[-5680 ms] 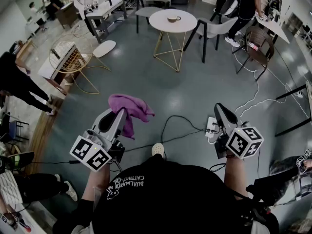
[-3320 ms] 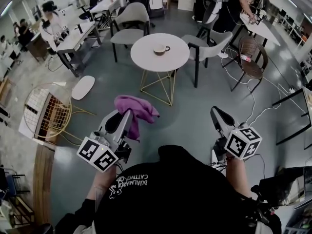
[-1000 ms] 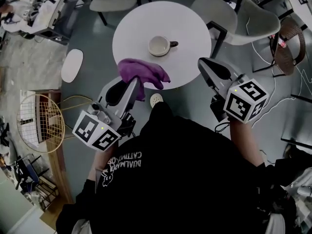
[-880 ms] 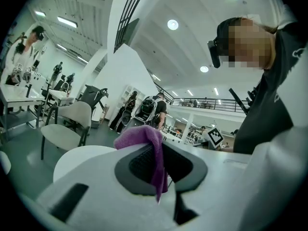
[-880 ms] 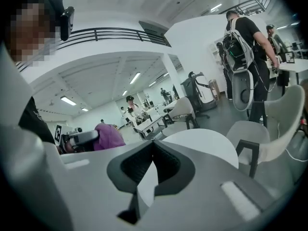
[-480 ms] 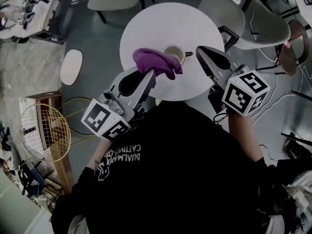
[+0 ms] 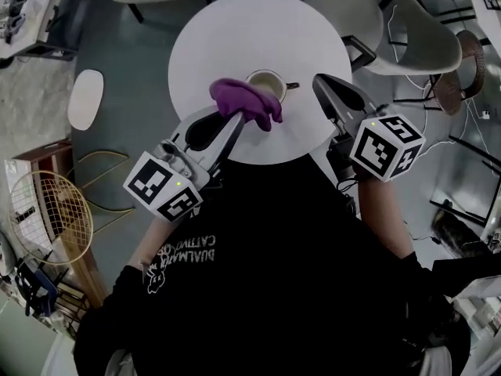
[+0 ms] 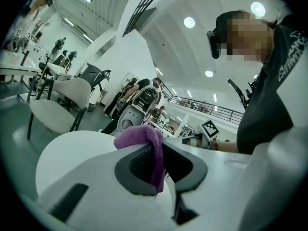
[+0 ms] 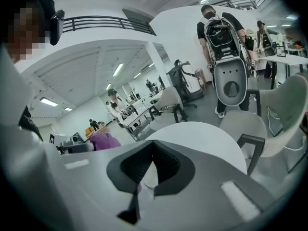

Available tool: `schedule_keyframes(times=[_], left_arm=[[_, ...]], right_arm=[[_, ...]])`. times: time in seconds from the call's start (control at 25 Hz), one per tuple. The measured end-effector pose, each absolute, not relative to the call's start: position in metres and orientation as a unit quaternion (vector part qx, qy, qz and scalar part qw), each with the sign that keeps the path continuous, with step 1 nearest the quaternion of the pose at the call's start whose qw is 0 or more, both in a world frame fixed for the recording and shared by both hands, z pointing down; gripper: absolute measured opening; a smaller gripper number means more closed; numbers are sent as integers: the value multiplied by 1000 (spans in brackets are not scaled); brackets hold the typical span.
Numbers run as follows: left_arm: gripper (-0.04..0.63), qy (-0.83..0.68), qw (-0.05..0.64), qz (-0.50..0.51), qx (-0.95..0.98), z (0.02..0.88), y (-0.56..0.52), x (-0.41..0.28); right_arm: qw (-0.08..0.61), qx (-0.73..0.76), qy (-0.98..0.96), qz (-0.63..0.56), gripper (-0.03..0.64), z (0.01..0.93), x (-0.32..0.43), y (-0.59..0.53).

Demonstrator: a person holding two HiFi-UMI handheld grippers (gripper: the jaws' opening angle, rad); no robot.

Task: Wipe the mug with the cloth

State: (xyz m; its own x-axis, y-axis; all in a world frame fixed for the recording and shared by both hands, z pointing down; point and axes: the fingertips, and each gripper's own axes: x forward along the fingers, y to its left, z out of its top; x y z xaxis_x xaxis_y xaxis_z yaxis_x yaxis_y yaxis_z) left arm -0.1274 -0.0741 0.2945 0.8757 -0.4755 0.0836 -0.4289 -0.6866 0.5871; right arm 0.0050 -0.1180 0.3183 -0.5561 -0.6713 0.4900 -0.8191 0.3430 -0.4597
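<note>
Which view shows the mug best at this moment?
The head view: the mug stands on the round table, its rim and handle visible, its near side covered by the purple cloth. In the left gripper view the cloth and the left claw block it; the right gripper view shows no clear mug.

Open-plan lab and office hall
A large, bright hall with a grey floor (image 7: 133,61), round ceiling lights (image 8: 189,22) and a railed mezzanine (image 9: 106,20). A white round café table (image 7: 235,37) stands among pale shell chairs (image 7: 411,34), long desks (image 9: 285,58) carry equipment, and several people are at work in the background, one wearing a hard backpack rig (image 9: 224,37)
</note>
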Motion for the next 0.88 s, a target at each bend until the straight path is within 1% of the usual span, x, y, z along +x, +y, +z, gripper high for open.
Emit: schedule_keyframes(times=[0.28, 0.52, 0.88], left_arm=[[37, -318, 343, -35, 883, 327, -84, -120], [37, -394, 349, -37, 849, 335, -84, -95], [37, -484, 355, -32, 799, 365, -72, -48]], right_arm=[[110, 396, -823, 393, 9, 360, 9, -143], [163, 301, -854, 391, 9, 386, 13, -155], [234, 123, -918, 295, 9, 416, 6, -145]])
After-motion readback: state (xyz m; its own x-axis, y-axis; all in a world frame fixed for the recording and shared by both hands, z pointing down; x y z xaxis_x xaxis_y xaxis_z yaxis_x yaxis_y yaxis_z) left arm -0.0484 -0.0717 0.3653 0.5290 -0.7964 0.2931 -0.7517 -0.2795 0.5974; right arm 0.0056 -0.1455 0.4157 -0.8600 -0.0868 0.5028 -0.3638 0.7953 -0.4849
